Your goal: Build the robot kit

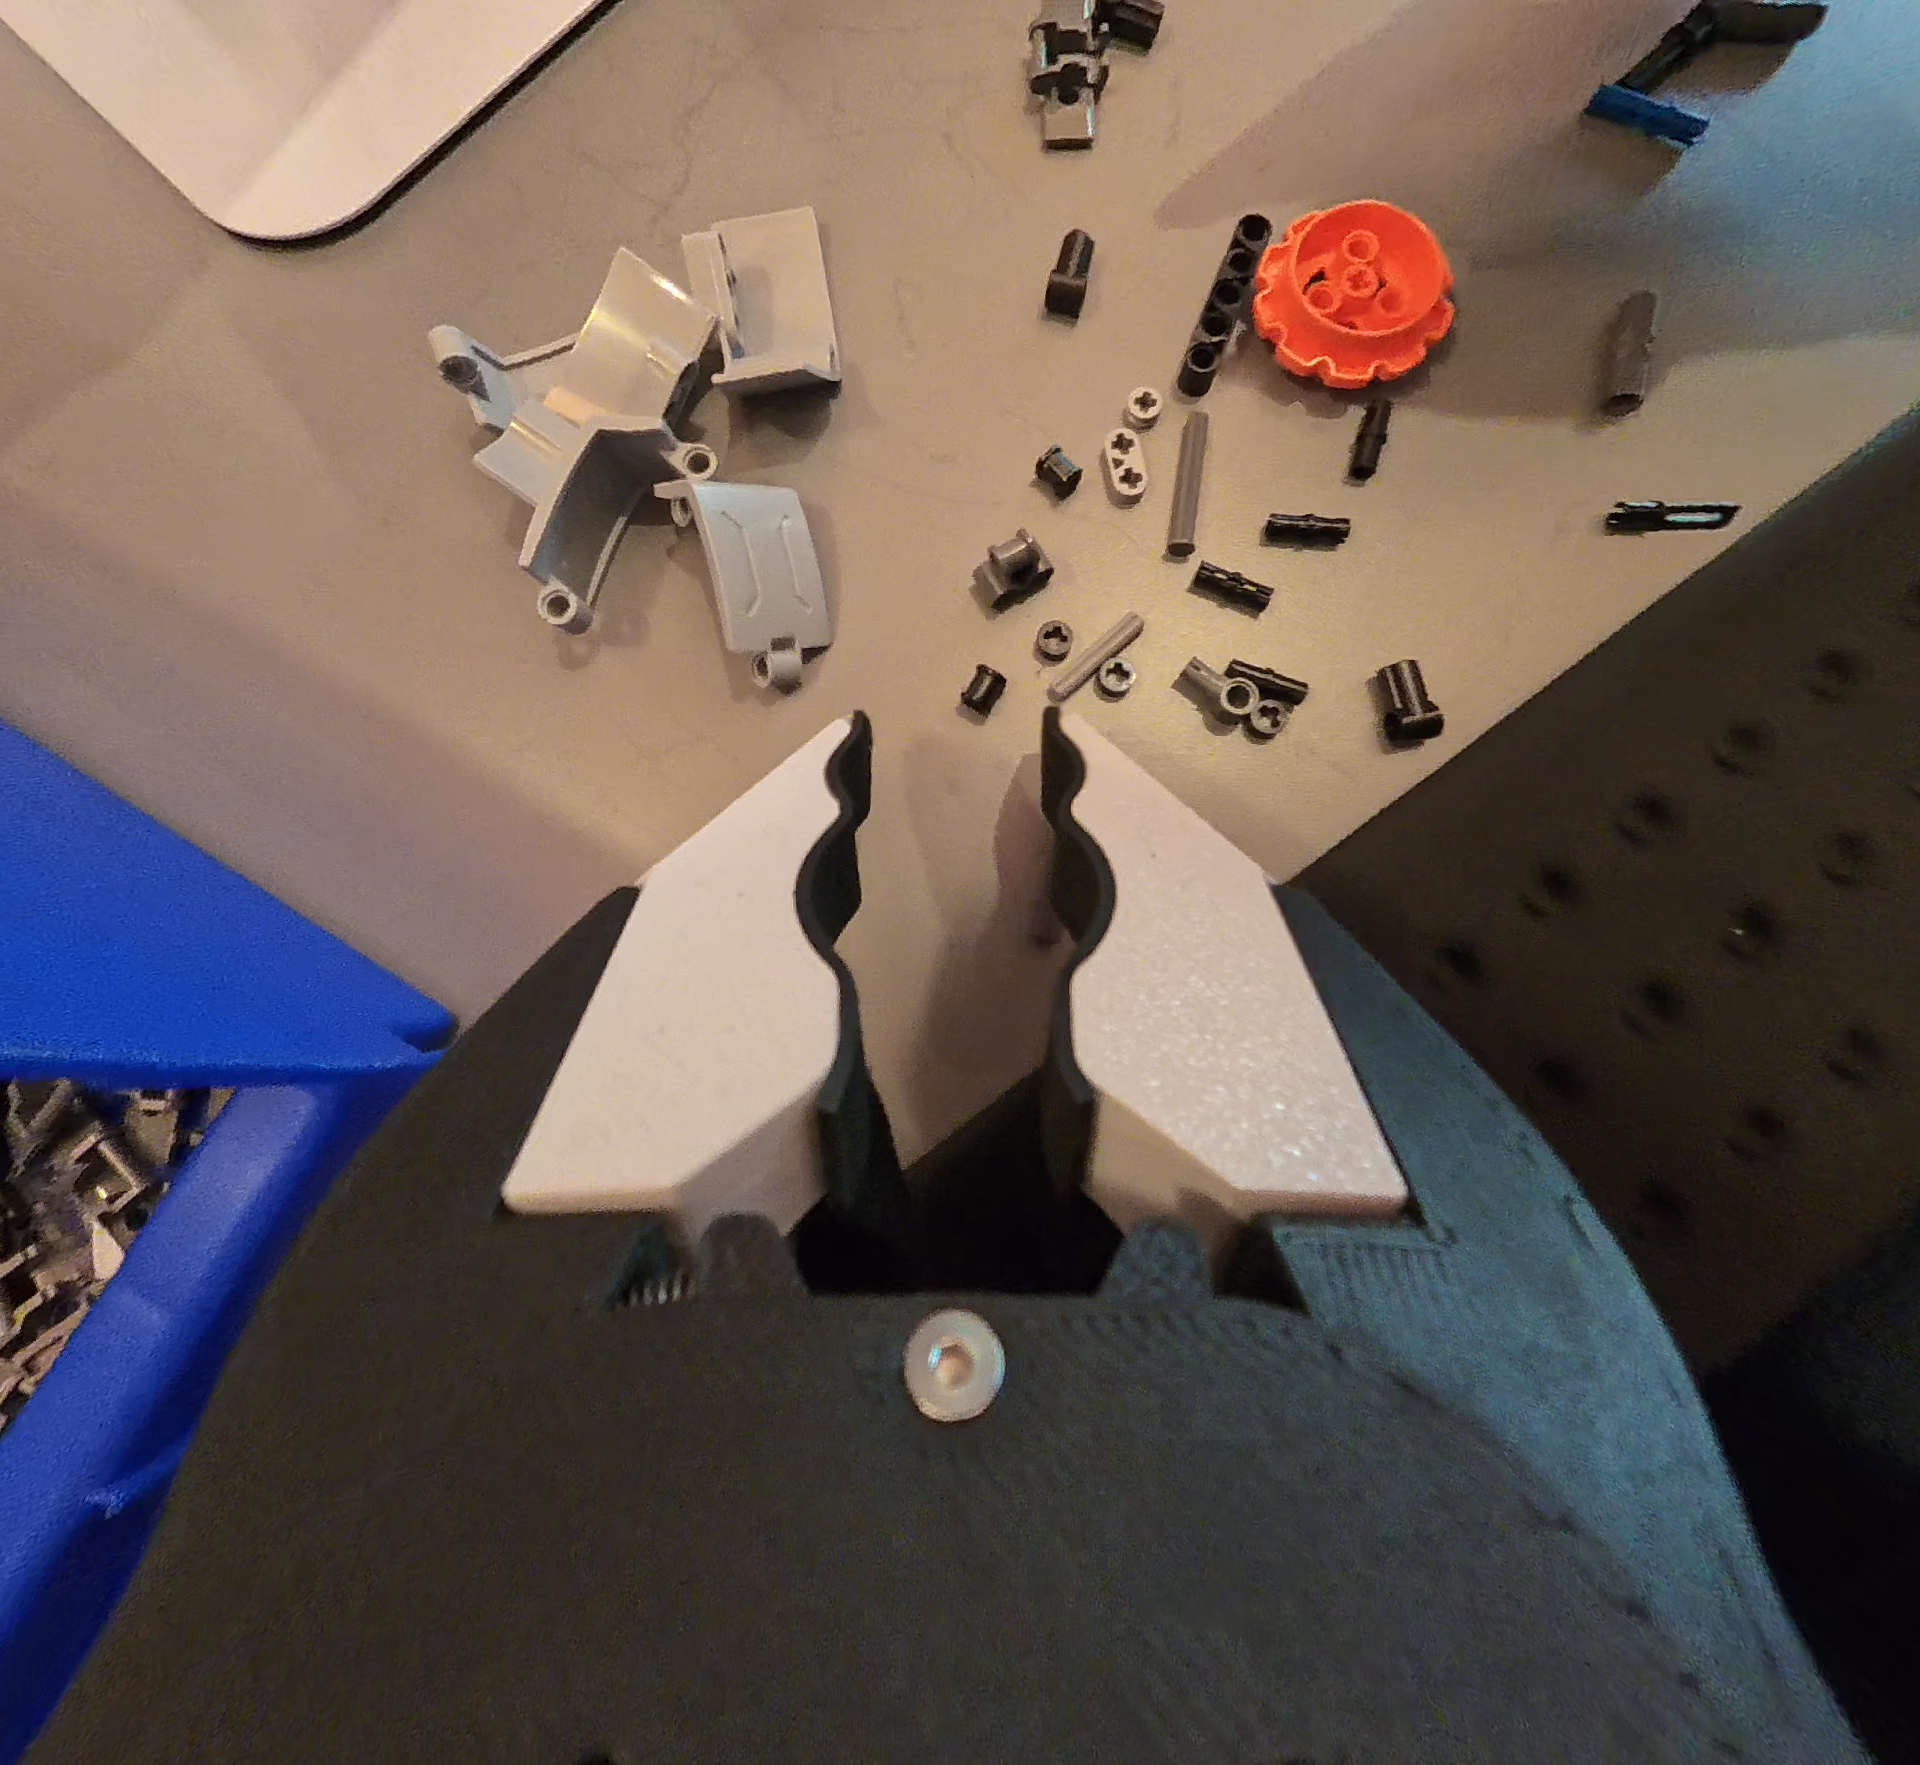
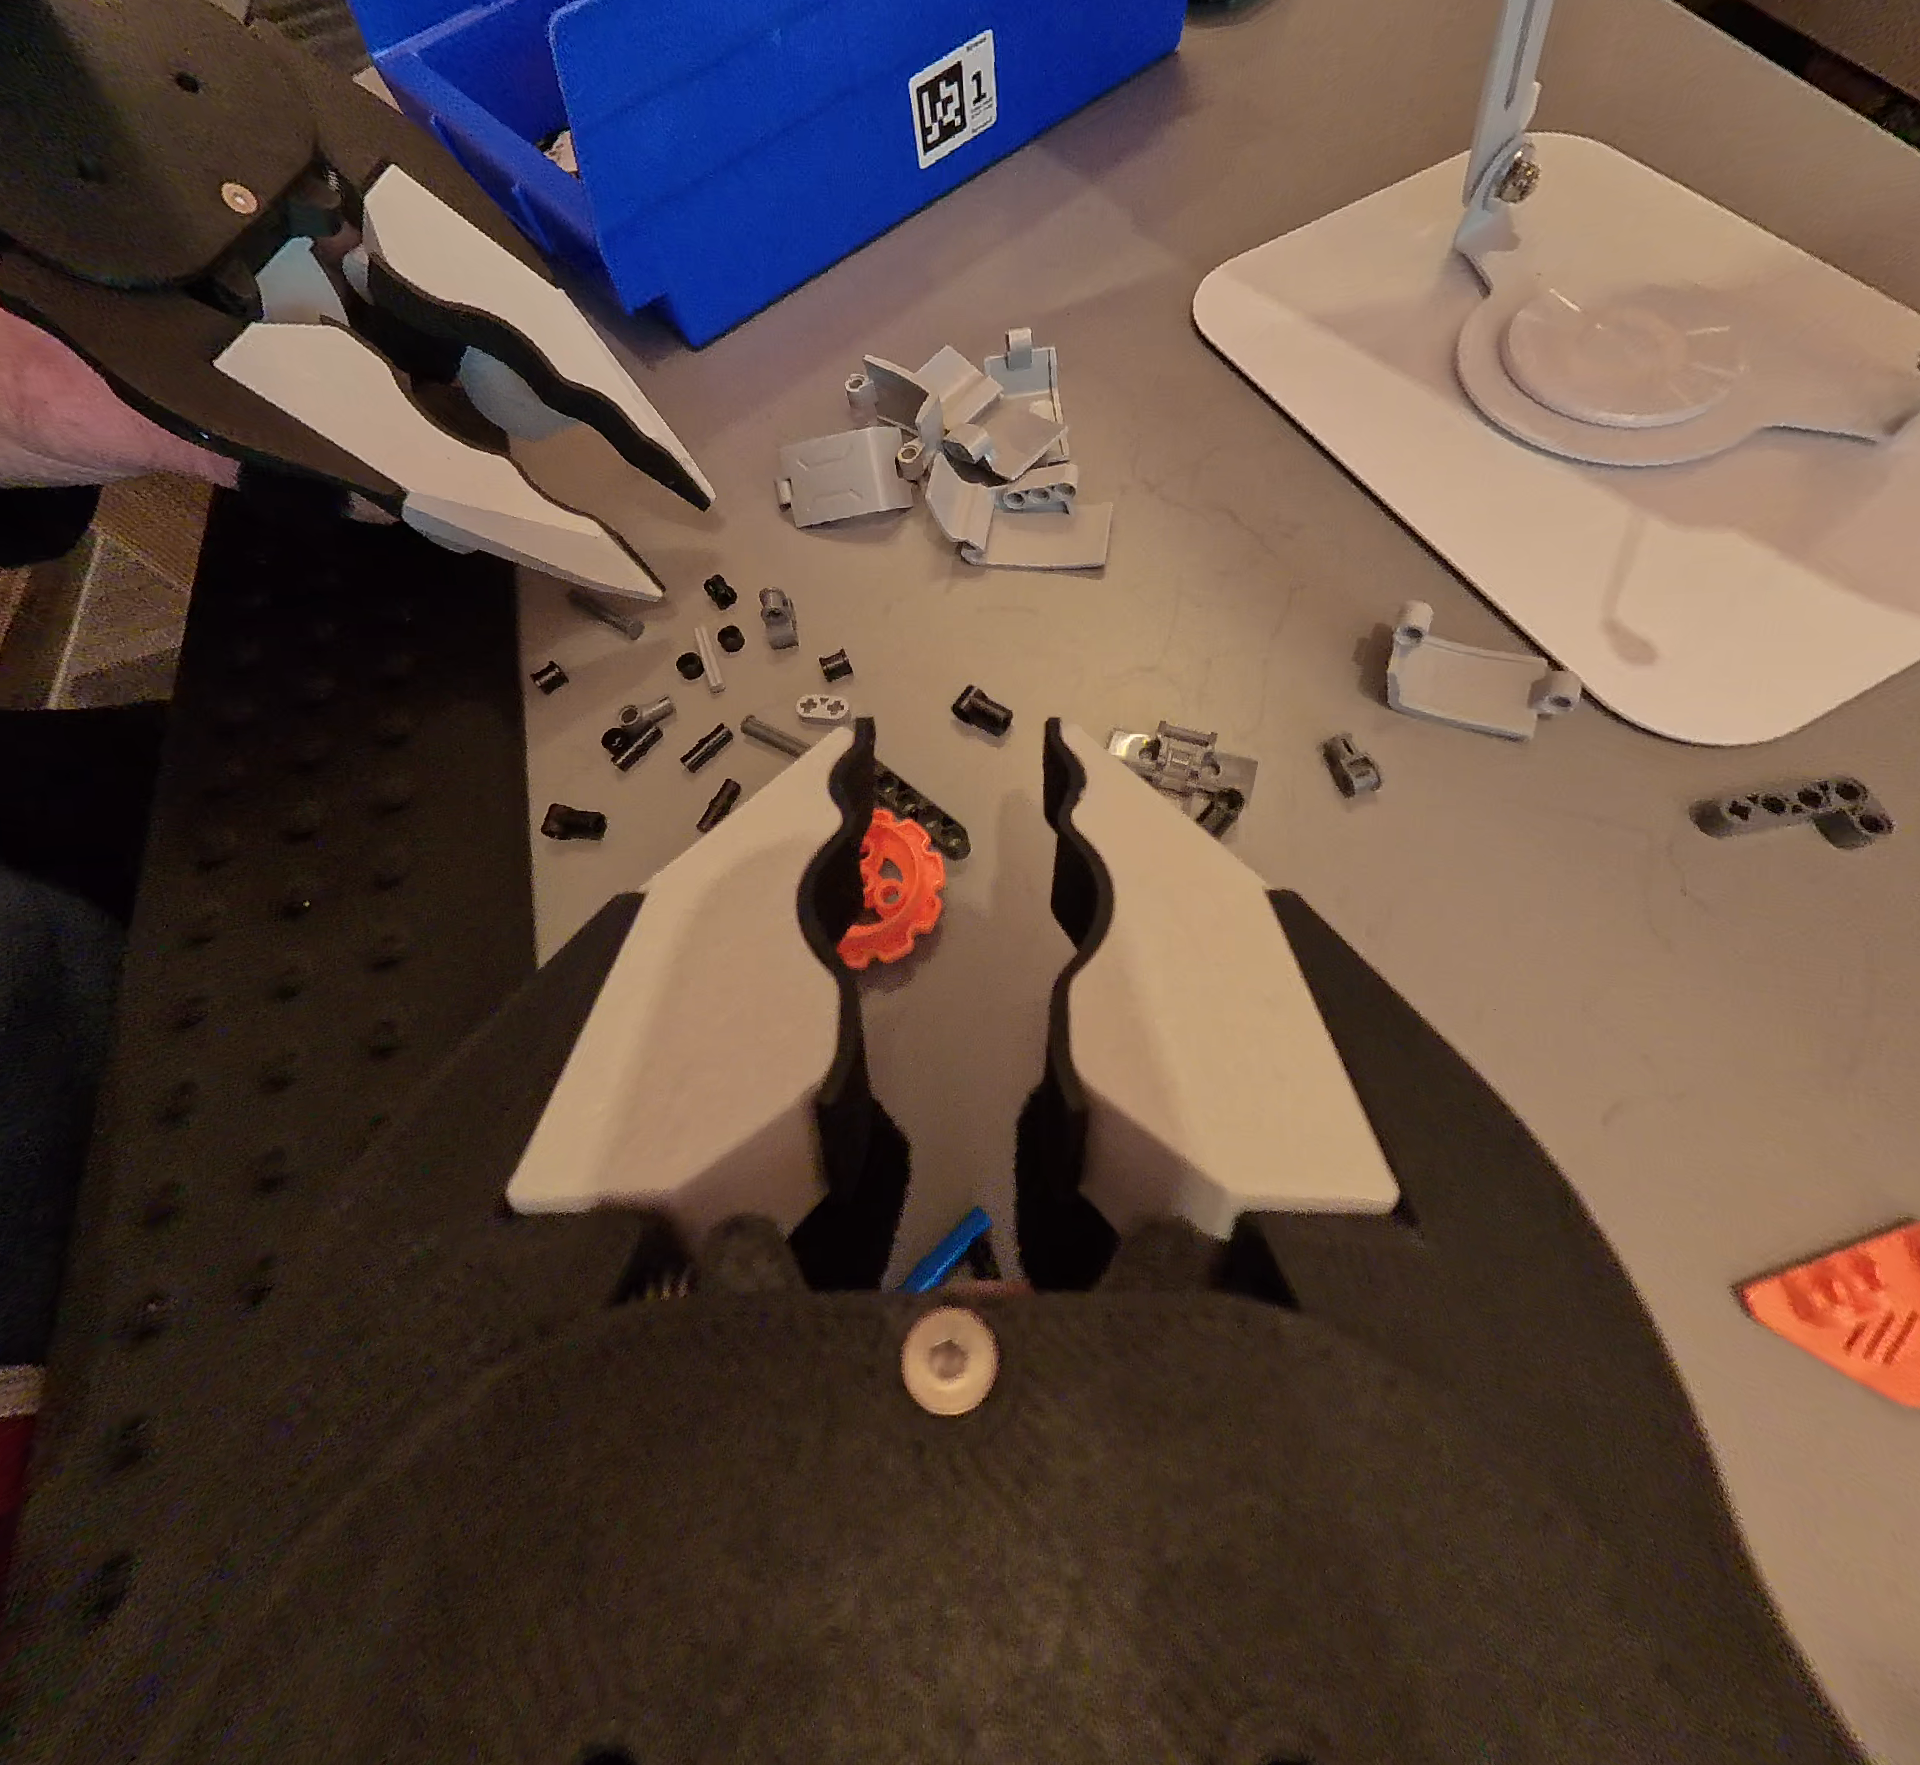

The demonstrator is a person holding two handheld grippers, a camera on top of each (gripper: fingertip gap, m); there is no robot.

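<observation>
At nine o'clock in the left wrist view, a blue plastic bin holds a jumble of grey pieces. The left gripper hangs over the grey tabletop, jaws parted and empty. At eleven o'clock from its tips lies a pile of light grey curved plastic panels; just ahead, at twelve, small black and grey pins and connectors are scattered. At one o'clock sits an orange toothed plastic wheel touching a black holed beam.

The right gripper is likewise spread and empty, the orange wheel showing between its fingers. A white flat stand base lies at two o'clock.
</observation>
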